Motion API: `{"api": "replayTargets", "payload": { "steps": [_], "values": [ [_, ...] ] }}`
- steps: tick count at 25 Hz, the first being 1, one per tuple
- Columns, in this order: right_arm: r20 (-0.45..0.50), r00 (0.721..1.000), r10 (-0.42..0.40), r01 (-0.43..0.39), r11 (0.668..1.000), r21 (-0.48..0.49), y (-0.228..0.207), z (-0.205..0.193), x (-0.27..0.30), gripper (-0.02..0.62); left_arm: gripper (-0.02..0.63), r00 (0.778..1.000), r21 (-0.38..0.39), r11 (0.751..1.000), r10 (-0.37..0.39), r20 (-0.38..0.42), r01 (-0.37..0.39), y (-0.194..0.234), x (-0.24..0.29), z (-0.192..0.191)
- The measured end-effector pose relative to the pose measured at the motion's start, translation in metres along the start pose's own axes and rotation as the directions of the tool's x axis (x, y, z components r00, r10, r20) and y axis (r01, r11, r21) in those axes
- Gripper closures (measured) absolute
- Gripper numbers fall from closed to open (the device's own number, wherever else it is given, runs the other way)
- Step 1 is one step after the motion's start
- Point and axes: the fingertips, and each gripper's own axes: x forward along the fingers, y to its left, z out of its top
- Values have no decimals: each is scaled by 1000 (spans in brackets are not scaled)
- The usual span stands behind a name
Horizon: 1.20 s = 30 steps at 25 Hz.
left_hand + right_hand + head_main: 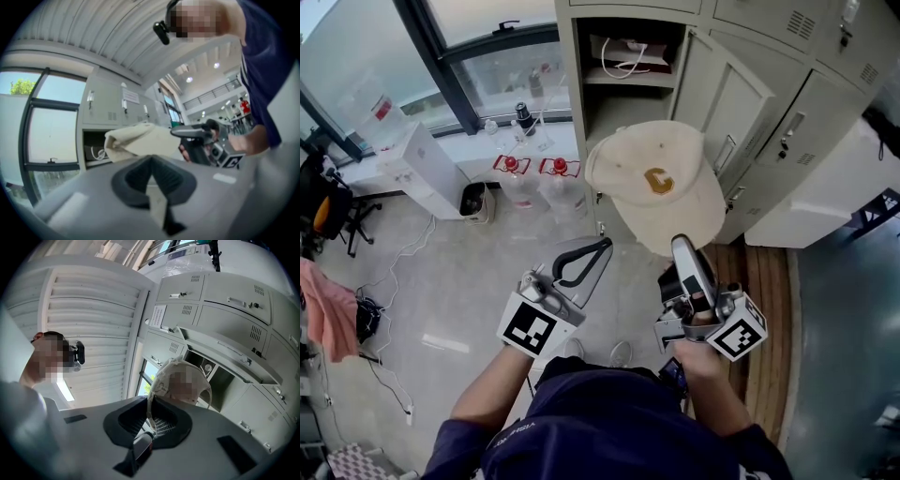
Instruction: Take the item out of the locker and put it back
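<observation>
Now your right gripper (pixel 682 246) pinches only the edge of the beige cap (pixel 656 183), left gripper (pixel 600 247) closed empty; swinging toward the locker (pixel 570 84) may shake it loose.

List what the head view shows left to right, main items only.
From the left: pink cloth → white box-shaped unit below the window → left gripper, jaws together → beige baseball cap with a yellow C → open grey metal locker door.
</observation>
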Motion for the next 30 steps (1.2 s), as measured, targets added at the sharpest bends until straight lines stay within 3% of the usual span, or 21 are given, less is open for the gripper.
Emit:
{"api": "replayTargets", "payload": {
  "steps": [16,23,30],
  "values": [
    [-10,1000,14,-14,1000,-15,-33,26,27,575,603,1000,29,999,22,-6,-22,23,28,-10],
    [6,1000,-1,1,999,-38,-59,28,66,575,601,1000,10,1000,-1,8,1,65,47,-25],
    [33,999,-23,24,998,-54,-100,28,122,575,601,1000,-25,1000,-13,21,14,133,70,-46]
  ]
}}
